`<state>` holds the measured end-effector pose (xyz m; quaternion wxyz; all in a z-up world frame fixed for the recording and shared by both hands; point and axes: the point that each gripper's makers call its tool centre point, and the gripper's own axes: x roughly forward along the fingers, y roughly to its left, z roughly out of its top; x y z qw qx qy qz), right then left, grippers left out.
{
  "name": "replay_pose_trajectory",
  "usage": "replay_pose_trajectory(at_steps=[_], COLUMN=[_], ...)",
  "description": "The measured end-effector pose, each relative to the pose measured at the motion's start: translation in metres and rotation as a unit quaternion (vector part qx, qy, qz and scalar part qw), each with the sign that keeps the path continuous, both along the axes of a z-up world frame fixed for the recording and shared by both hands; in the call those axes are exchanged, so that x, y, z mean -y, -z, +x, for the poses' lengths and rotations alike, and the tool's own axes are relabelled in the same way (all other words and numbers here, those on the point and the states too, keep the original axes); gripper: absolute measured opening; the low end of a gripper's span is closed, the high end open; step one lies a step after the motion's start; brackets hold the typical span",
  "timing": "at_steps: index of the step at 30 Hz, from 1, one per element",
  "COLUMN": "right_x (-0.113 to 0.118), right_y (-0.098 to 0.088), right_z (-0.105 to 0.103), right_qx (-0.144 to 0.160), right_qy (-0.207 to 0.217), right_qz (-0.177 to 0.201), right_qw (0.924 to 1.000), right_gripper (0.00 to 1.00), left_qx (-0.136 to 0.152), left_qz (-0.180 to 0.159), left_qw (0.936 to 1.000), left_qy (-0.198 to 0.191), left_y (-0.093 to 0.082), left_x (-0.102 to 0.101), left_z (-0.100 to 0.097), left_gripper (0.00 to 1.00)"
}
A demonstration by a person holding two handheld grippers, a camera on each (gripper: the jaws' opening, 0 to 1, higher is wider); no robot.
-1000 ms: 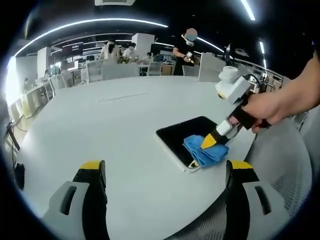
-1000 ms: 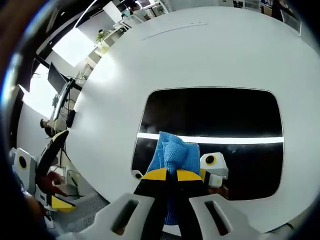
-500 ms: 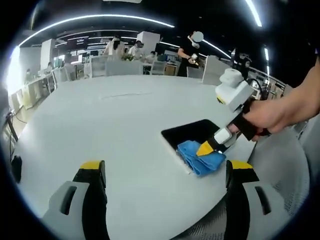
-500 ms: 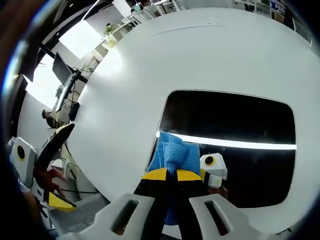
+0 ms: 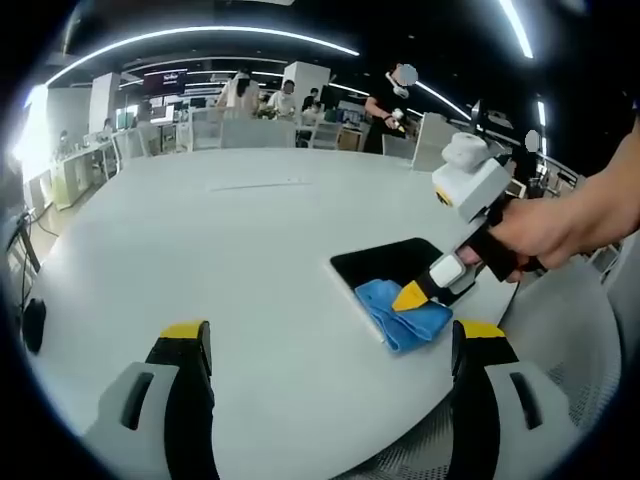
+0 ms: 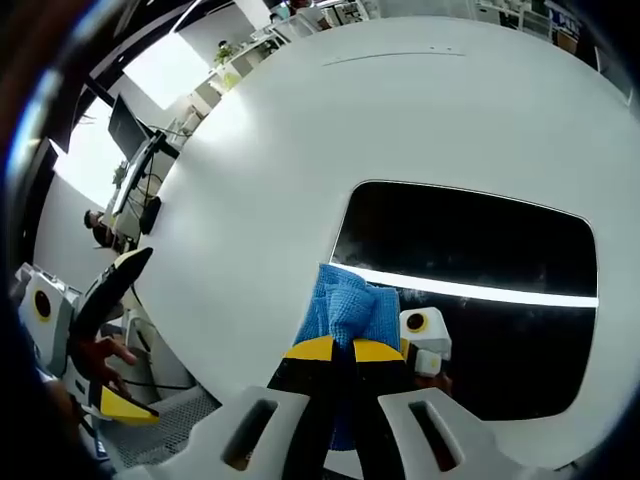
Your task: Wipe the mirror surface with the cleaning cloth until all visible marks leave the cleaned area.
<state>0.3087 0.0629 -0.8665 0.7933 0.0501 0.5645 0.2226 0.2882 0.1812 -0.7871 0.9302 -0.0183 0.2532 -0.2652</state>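
Broad white round surface [image 5: 230,260], spreading across most of both views. Dark glossy mirror [image 6: 480,290], a rounded rectangle lying flat at centre right of the right gripper view, reflecting one bright strip of ceiling light; at right of centre in the left gripper view, partly covered. Blue waffle-textured cleaning cloth [image 6: 345,305], bunched, sitting over the mirror's left edge, at lower centre of the frame. Right tool [image 6: 344,350], yellow-tipped, pinched tight on the cloth and pressing it down. Left tool [image 5: 335,345], jaws spread wide at bottom of its frame, gripping nothing, apart from the mirror.
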Motion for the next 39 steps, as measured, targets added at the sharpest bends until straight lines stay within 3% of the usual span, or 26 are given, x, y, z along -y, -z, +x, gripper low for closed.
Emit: replay_pose_trajectory(at_steps=[6,39], right_x=[-0.001,-0.002], right_y=[0.0,0.0], right_z=[0.005,0.087], right_qx=[0.005,0.032], right_qy=[-0.004,-0.037], right_qz=[-0.006,-0.04], right_qw=[1.0,0.998], right_gripper=[0.0,0.0], left_qx=[0.0,-0.002], left_qz=[-0.001,0.0], left_qw=[1.0,1.0], left_qy=[0.0,-0.006], left_y=[0.0,-0.004], left_x=[0.0,0.001], left_z=[0.001,-0.001], left_gripper=[0.99,0.99])
